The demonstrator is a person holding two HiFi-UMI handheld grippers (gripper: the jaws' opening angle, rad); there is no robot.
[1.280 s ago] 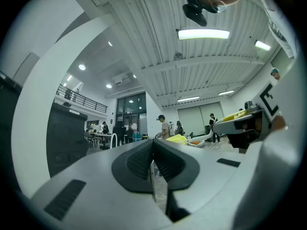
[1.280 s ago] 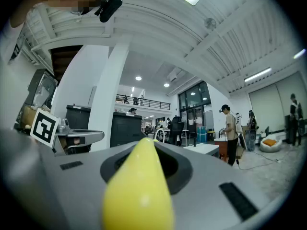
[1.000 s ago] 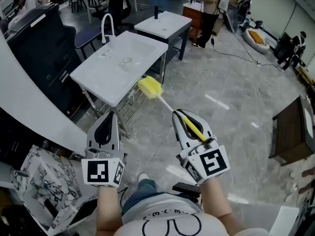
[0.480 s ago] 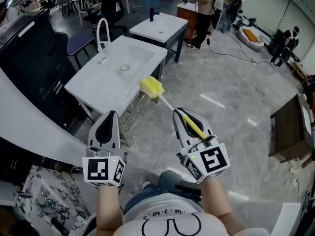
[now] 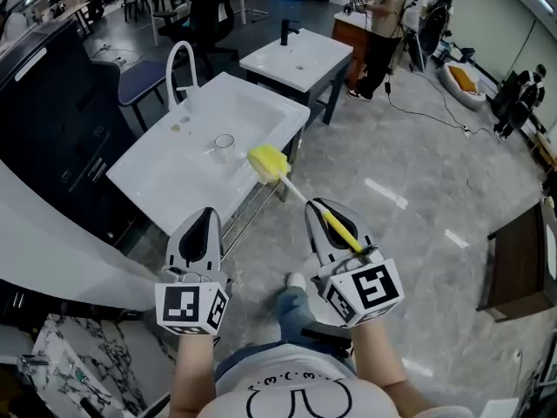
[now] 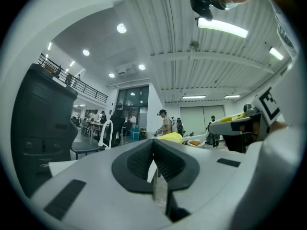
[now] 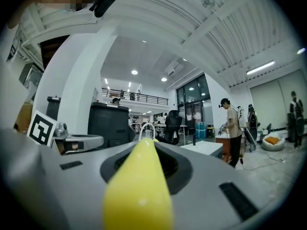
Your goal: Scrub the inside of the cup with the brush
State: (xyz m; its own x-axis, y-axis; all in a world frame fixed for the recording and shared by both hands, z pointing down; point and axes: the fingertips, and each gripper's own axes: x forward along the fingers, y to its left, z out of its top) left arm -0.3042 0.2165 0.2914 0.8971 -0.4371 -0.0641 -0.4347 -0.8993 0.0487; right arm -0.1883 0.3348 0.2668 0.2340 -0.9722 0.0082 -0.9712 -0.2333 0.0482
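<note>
- At the left of the head view stands a white sink (image 5: 170, 171), smooth and rectangular, with a shallow basin and a white arched faucet (image 5: 178, 59) at its far edge.
- In that basin stands the cup (image 5: 224, 143), a small clear glass with a round rim, upright and alone on the white surface.
- Nearer the camera, the left gripper (image 5: 206, 216) has grey jaws with black ribbed pads. They are pressed together with nothing between them, as the left gripper view (image 6: 153, 145) shows plainly. The cup lies beyond its tips, well apart from them.
- Right of that comes the brush (image 5: 268, 165). It has a soft yellow sponge head of blocky shape, a thin white stem and a yellow plastic handle. The head hangs over the sink's near right edge, just right of the cup and not touching it.
- At the right, the right gripper (image 5: 322, 209) is clamped on the yellow handle, which fills the middle of the right gripper view (image 7: 144, 176). The brush juts forward from its jaws toward the sink.
</note>
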